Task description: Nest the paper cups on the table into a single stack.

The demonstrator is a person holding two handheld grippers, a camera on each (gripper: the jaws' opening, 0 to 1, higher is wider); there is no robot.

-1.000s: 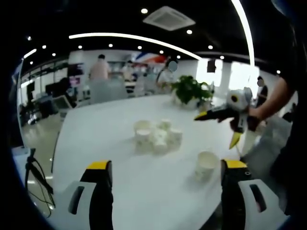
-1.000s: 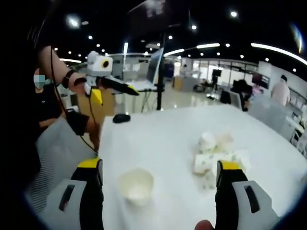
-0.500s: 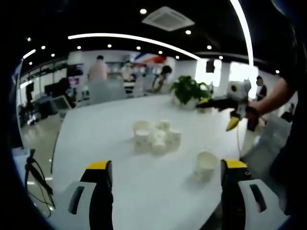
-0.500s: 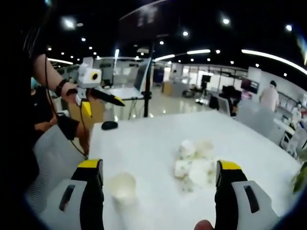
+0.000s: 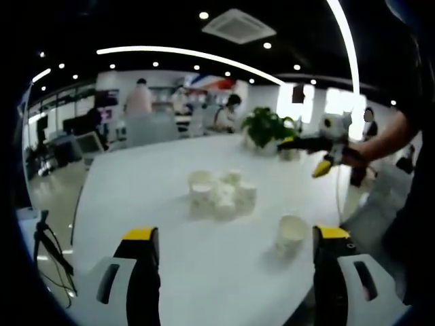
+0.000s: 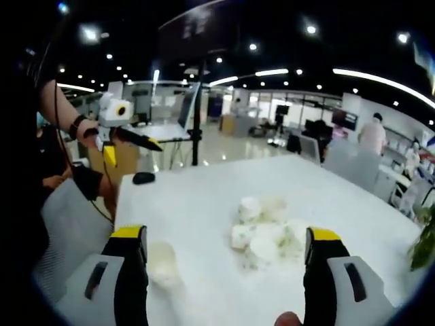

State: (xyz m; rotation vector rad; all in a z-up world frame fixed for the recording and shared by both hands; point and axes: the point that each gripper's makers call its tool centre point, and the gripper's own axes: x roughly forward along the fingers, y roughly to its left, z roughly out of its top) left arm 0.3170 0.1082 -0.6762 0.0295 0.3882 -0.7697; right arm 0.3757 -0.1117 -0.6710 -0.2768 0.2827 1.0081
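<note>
Bright ceiling lights, soft blur, fisheye warping

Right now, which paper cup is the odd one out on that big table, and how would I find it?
Start at the large white table and find the huddle of paper cups near its middle. Come toward the near edge, by the left hand-held gripper, to the single cup. It stands upright, mouth up, alone and apart from the huddle.
</note>
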